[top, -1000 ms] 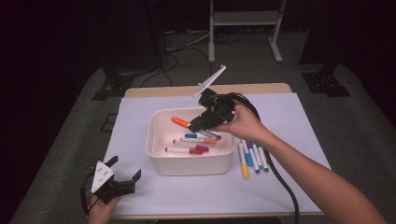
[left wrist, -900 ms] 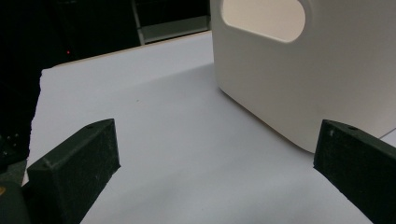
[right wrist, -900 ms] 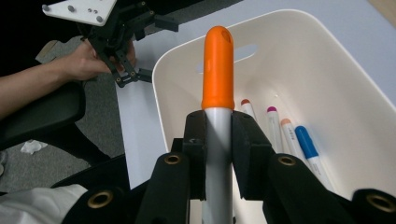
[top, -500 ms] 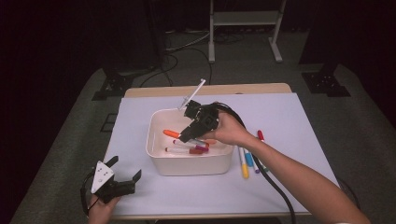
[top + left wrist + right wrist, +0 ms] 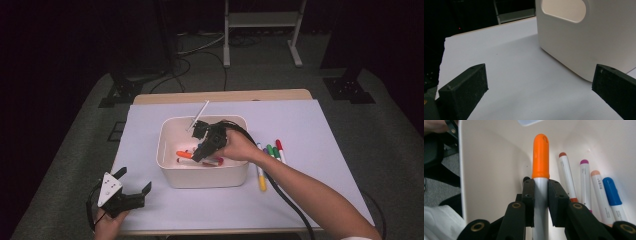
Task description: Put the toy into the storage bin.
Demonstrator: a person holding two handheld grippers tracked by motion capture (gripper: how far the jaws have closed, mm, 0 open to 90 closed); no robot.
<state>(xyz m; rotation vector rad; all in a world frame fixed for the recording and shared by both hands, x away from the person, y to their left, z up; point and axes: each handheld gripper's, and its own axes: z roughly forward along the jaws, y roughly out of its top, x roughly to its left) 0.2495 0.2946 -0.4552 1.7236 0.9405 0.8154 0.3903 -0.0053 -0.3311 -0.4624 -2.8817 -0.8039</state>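
A white bin stands in the middle of the table. My right gripper reaches down into it, shut on an orange-capped marker that points left, low over the bin floor. In the right gripper view the pads clamp the marker's grey barrel, and the orange cap sticks out ahead of the right gripper, close to the bin wall. Several markers lie on the bin floor beside it. My left gripper rests open at the near left of the table, with the bin ahead of its jaws and nothing between them.
Several loose markers lie on the pale sheet right of the bin, among them a yellow one, a green one and a red one. The right gripper's cable trails along the forearm. Dark floor surrounds the table.
My right gripper has come down and leftward into the bin with the orange marker still in its jaws. The left gripper has stayed where it was.
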